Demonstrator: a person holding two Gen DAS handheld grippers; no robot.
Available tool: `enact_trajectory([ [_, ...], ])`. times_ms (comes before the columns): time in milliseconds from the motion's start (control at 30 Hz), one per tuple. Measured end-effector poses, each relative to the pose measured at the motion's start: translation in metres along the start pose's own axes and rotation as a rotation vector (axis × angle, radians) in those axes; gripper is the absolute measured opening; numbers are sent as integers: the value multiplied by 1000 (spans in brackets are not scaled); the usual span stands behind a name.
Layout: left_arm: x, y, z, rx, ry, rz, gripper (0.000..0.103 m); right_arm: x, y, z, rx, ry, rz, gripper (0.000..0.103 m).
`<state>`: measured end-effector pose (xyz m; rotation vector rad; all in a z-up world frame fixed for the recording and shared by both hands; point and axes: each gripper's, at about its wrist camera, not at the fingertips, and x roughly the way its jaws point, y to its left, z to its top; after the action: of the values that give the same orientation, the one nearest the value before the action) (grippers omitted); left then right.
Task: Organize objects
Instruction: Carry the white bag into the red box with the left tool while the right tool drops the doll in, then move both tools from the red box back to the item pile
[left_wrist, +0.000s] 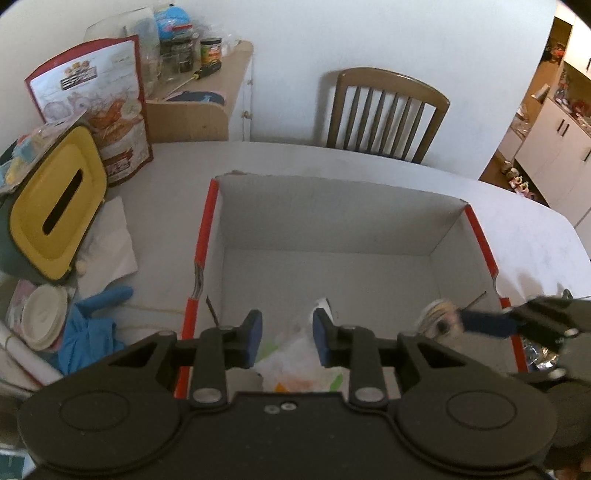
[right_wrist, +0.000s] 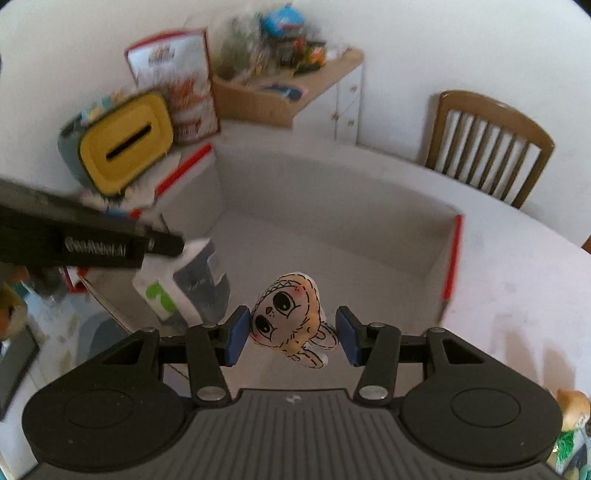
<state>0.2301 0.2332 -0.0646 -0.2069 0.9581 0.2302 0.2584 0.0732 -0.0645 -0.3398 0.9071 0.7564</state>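
Observation:
A white cardboard box (left_wrist: 447, 229) with red edges lies open on the table. My left gripper (left_wrist: 288, 328) hangs over its near side, shut on a white packet (left_wrist: 295, 365) with green print. In the right wrist view the same packet (right_wrist: 192, 280) dangles from the left gripper's tip (right_wrist: 173, 245) inside the box's left corner. My right gripper (right_wrist: 291, 332) is shut on a small flat cartoon doll (right_wrist: 288, 317) with big eyes, held above the box floor. From the left wrist view the doll (left_wrist: 437, 317) is a blur at the right gripper's tip (left_wrist: 461, 321) by the box's right wall.
A yellow-lidded tissue box (left_wrist: 55, 206), a red-bordered food bag (left_wrist: 110, 110), a blue glove (left_wrist: 88, 325) and white lids (left_wrist: 44, 321) crowd the table left of the box. A wooden chair (left_wrist: 384, 114) stands behind the table, and a cabinet (left_wrist: 199, 107) with jars sits at the back left.

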Motion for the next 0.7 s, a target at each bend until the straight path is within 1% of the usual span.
enact_trajectory([
  [100, 2, -1, 2, 7, -2, -2, 30, 18, 5, 0, -19, 44, -2, 51],
  [200, 5, -1, 5, 8, -4, -4, 31, 32, 6, 0, -12, 85, 5, 51],
  [267, 8, 1, 8, 3, -3, -4, 35, 39, 7, 1, -15, 110, 5, 52],
  [467, 19, 3, 19, -15, 1, 13, 37, 42, 4, 0, 11, 120, 11, 53],
  [600, 24, 1, 25, -18, 4, 37, 39, 39, -2, -2, 47, 118, 29, 58],
  [633, 25, 0, 26, -15, 4, 41, 42, 36, -3, -3, 55, 111, 38, 64],
  [700, 25, -2, 27, -14, 5, 55, 49, 29, -5, -5, 59, 89, 44, 66],
])
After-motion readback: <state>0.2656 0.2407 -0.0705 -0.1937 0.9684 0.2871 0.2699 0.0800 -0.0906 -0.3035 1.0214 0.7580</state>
